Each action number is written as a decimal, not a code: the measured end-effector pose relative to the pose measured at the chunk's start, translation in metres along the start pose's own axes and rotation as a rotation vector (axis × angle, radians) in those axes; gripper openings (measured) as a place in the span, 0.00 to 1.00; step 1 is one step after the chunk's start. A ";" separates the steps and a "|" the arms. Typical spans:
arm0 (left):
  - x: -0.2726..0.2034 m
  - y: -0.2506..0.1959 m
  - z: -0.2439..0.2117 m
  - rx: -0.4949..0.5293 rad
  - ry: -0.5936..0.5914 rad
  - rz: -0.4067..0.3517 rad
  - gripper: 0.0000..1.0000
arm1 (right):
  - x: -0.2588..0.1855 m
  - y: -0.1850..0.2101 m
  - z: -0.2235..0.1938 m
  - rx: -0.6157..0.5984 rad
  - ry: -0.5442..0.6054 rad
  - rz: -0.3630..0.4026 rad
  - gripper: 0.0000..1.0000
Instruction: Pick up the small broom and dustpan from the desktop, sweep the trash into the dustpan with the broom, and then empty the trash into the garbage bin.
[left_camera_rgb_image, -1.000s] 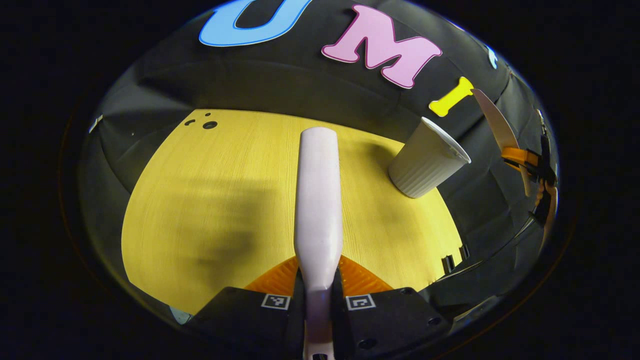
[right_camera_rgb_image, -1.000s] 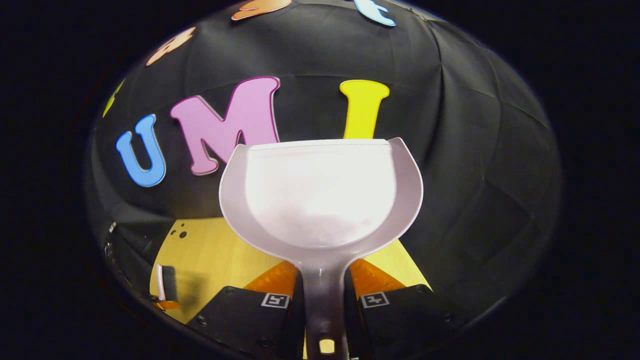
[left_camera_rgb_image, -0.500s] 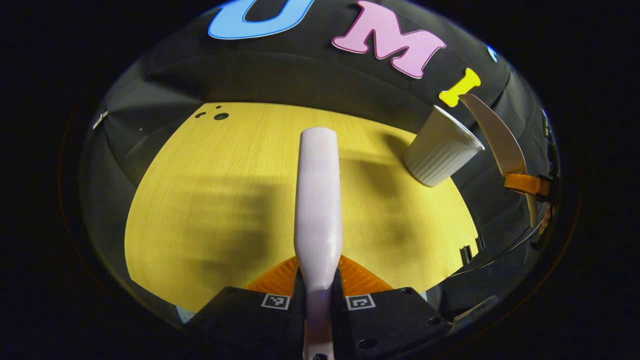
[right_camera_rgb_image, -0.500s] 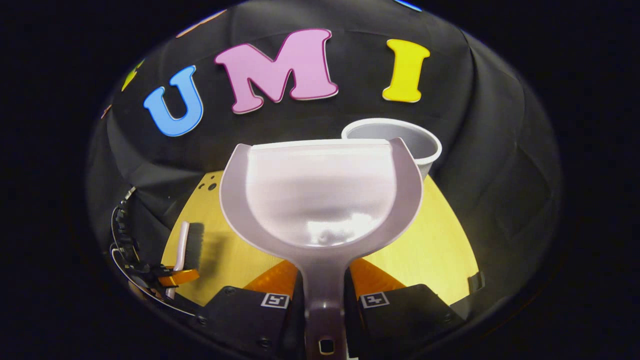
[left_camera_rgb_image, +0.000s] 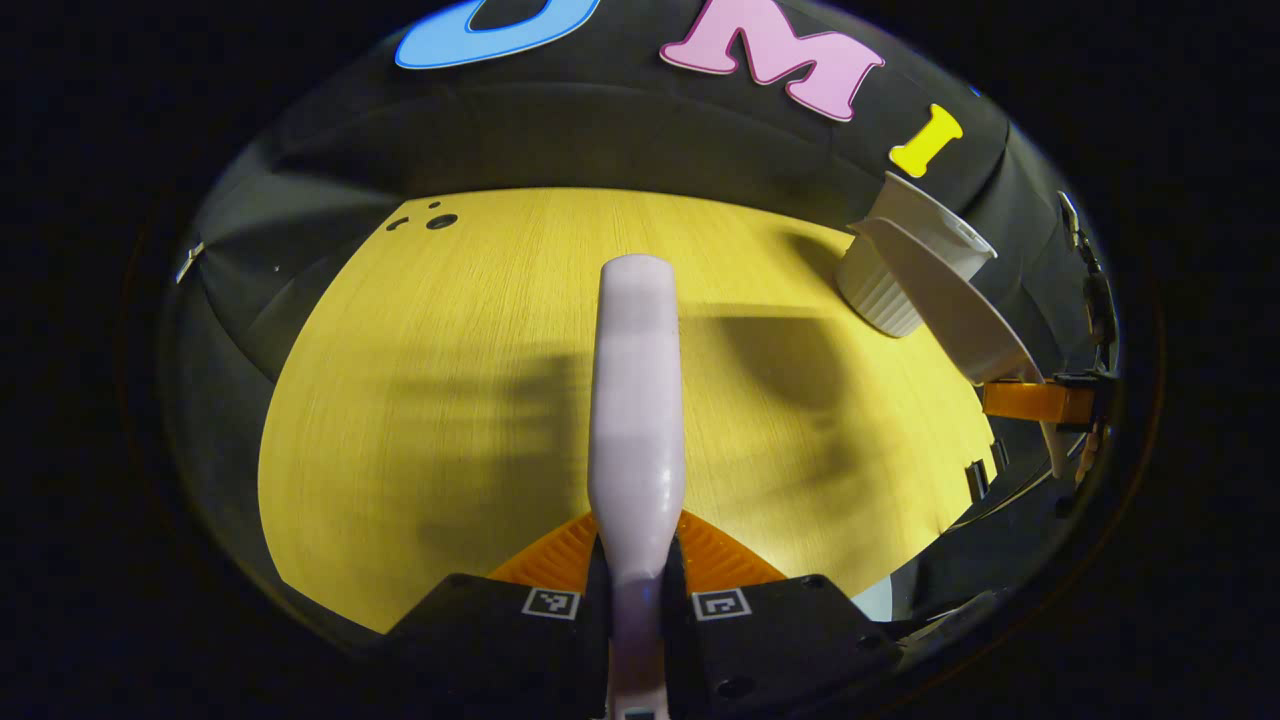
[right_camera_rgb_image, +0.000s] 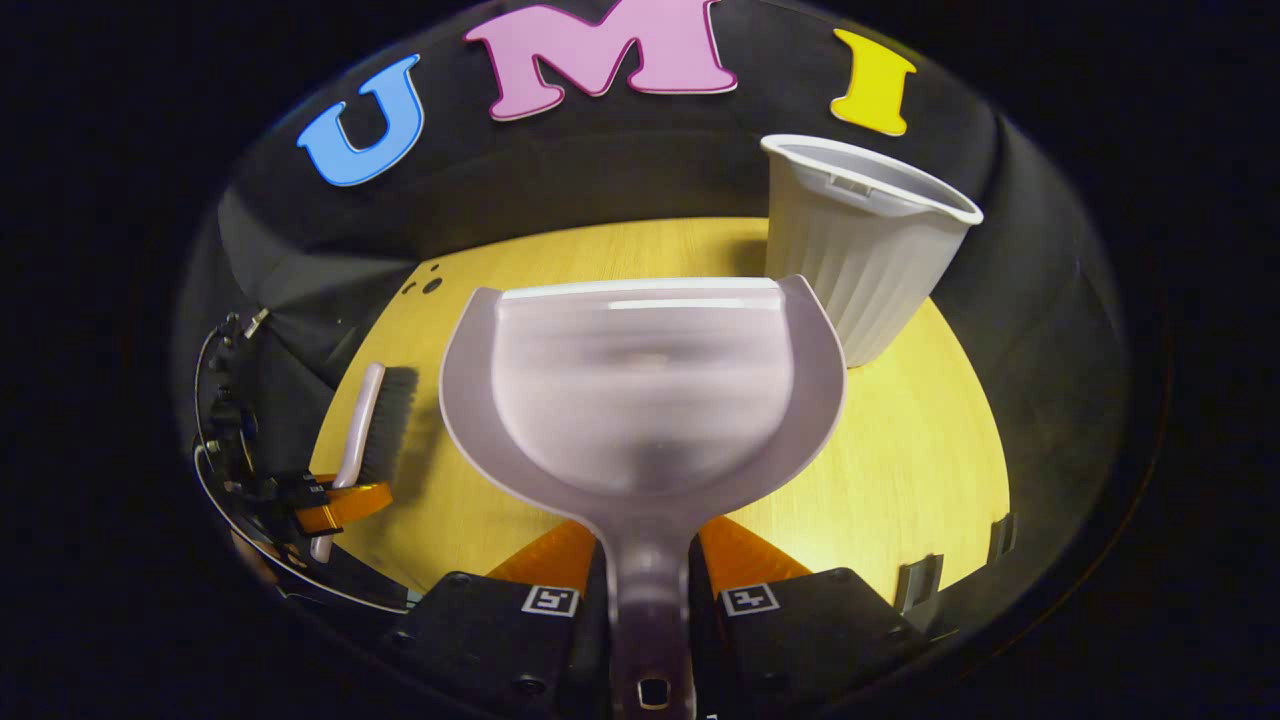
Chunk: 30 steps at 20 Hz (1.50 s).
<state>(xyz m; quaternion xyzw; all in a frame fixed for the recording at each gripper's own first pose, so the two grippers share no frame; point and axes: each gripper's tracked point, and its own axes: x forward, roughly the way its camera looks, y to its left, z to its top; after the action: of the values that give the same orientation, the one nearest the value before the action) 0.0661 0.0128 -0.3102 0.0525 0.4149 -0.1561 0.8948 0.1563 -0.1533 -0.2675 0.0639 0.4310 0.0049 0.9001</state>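
Right now we see the left gripper (left_camera_rgb_image: 636, 600) clamped tight on the broom (left_camera_rgb_image: 636, 400), handle pinched between both fingers, the pale back of the broom running toward 12 o'clock over the yellow desktop (left_camera_rgb_image: 420, 400). At 2 o'clock in the left gripper view sits the ribbed white garbage bin (left_camera_rgb_image: 885, 295), with the dustpan (left_camera_rgb_image: 950, 310) overlapping it. In the right gripper view the right gripper (right_camera_rgb_image: 650, 610) is closed on the dustpan handle, pan (right_camera_rgb_image: 640, 390) held above the desktop (right_camera_rgb_image: 900, 480), its front edge toward 12 o'clock. Bin (right_camera_rgb_image: 860, 250) stands upright at 1 o'clock, just beyond the pan's right corner. Broom (right_camera_rgb_image: 360, 430) at 9 o'clock, bristles facing the pan. We cannot tell whether any trash lies in the pan; it's blurred.
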 end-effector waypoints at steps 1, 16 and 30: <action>0.005 0.001 -0.001 0.001 0.009 0.005 0.23 | 0.001 0.000 -0.003 -0.002 0.017 0.003 0.37; 0.067 0.007 -0.030 -0.010 0.171 0.092 0.27 | 0.033 -0.006 -0.029 -0.109 0.186 -0.007 0.37; -0.006 -0.016 0.005 0.073 -0.019 0.135 0.96 | -0.024 -0.001 0.005 -0.086 0.012 0.047 1.00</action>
<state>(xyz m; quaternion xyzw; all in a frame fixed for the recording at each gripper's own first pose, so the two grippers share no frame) 0.0608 -0.0016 -0.3020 0.1116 0.3958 -0.1112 0.9047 0.1446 -0.1564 -0.2459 0.0354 0.4340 0.0447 0.8991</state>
